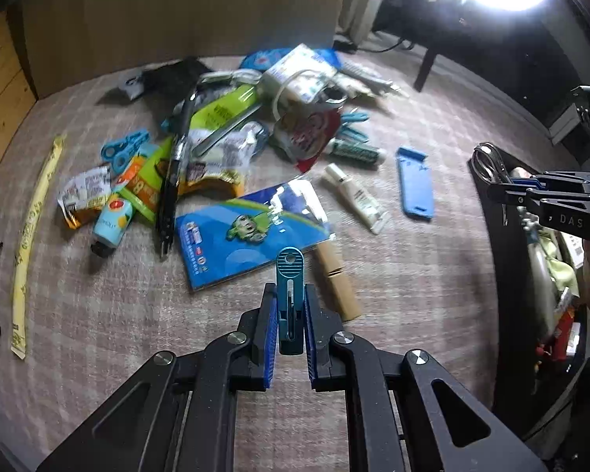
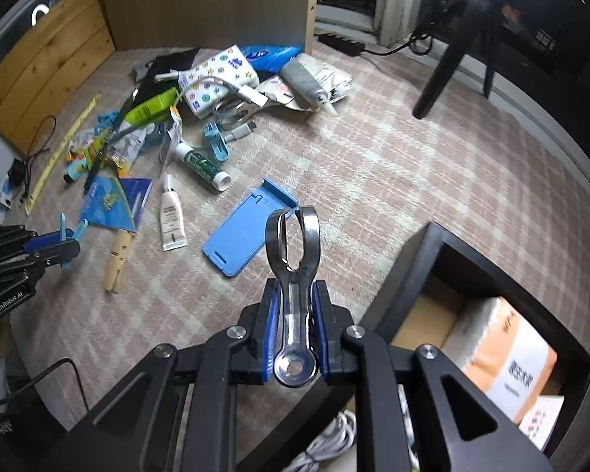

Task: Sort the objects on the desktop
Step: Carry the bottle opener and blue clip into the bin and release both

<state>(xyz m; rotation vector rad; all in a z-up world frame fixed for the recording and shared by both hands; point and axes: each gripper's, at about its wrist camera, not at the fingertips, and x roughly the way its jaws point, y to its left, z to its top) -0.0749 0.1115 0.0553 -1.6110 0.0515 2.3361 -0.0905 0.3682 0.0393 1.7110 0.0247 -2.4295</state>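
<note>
— Pads of my left gripper (image 1: pixel 290 314) press on a teal clothes peg (image 1: pixel 290 295); it stands up between them, its round end poking out past the tips. What does yours have?

— My right gripper (image 2: pixel 296 314) is clamped on a steel clip (image 2: pixel 294 259), its loop out past the tips, its flat ring back between the pads.

— Beyond my peg lie a blue card (image 1: pixel 251 232) and a wooden peg (image 1: pixel 336 283) on the checked cloth (image 1: pixel 413 295).

— Behind my clip lies a blue plastic stand (image 2: pixel 242 232). A black box (image 2: pixel 487 275) sits just to my right.
</note>
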